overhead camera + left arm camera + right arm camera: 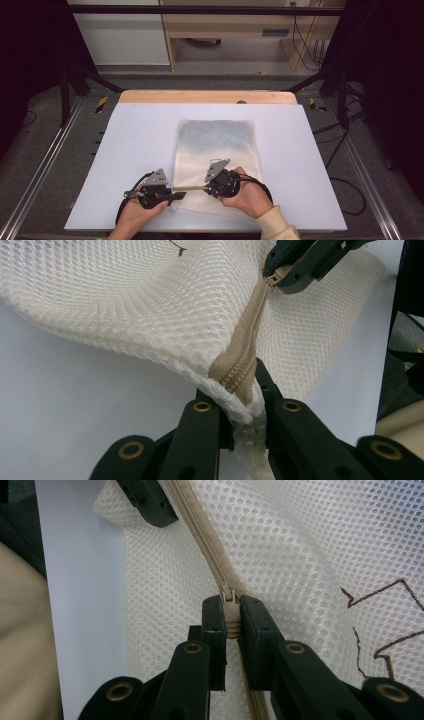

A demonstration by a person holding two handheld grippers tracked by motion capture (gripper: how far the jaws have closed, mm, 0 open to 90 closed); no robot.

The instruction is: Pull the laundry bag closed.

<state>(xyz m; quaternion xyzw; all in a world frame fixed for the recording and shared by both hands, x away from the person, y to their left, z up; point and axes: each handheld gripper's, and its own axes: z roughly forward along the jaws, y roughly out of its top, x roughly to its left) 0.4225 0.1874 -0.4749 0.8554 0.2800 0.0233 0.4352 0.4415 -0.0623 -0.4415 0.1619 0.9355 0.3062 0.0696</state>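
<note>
A white mesh bag [218,147] lies on the pale table, its tan zipper [190,188] running along the near edge. My left gripper [172,195] is shut on the zipper's end at the bag's left corner [240,390], lifting the mesh a little. My right gripper [207,187] is shut on the tan zipper pull [230,611], partway along the zipper. In the left gripper view the right gripper's jaws reach in from the top, holding the pull [276,279]. The bag [310,545] bears a brown line drawing [380,625].
The white table top [135,145] has a wooden strip [207,96] at its far edge. Black frame legs [67,90] stand at both sides, with cables [345,175] on the floor to the right. A wooden cabinet [240,30] stands beyond the table.
</note>
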